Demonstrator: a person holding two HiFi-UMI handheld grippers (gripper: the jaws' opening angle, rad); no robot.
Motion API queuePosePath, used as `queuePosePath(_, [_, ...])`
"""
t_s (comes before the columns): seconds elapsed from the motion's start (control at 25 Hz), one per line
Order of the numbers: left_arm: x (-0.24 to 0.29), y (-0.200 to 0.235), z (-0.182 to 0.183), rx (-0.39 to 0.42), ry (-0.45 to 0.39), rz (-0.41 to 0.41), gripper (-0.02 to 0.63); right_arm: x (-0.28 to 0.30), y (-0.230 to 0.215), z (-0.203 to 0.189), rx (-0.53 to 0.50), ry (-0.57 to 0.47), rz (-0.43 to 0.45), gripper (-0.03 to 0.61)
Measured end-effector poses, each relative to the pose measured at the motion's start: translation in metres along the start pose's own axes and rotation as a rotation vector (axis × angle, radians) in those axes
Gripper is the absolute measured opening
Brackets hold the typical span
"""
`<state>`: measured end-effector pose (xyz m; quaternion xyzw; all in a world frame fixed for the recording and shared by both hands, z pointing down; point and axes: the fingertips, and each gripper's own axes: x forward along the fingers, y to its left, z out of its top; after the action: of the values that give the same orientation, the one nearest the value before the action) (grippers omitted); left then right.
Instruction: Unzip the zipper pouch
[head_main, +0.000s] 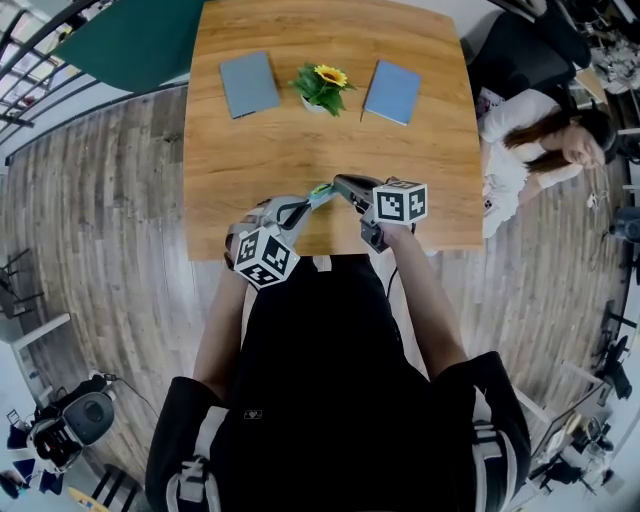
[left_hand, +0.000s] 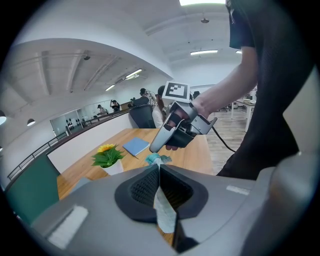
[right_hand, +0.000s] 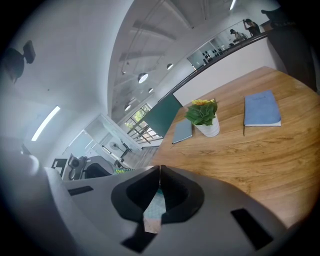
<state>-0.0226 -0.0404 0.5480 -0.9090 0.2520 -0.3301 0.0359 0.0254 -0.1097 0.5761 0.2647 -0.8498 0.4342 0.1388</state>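
Head view: left gripper (head_main: 300, 208) and right gripper (head_main: 345, 186) hold the zipper pouch (head_main: 321, 190) between them, above the tabletop's (head_main: 300, 130) near edge.
Left gripper view: jaws clamped on the zipper pouch, anchoring it.
Right gripper view: jaws clamped on its other end, probably to pull.

A wooden counter (head_main: 300, 150) carries a potted sunflower (head_main: 322, 87) near its far edge, standing between a grey-blue notebook (head_main: 249, 84) and a blue notebook (head_main: 392, 91).
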Motion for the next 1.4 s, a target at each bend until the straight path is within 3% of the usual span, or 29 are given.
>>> queuePosePath(1.4, [-0.013, 0.003, 0.007, -0.02, -0.036, 0.008, 0.009, -0.004, -0.016, 0.002, -0.018, -0.021, -0.073, 0.009])
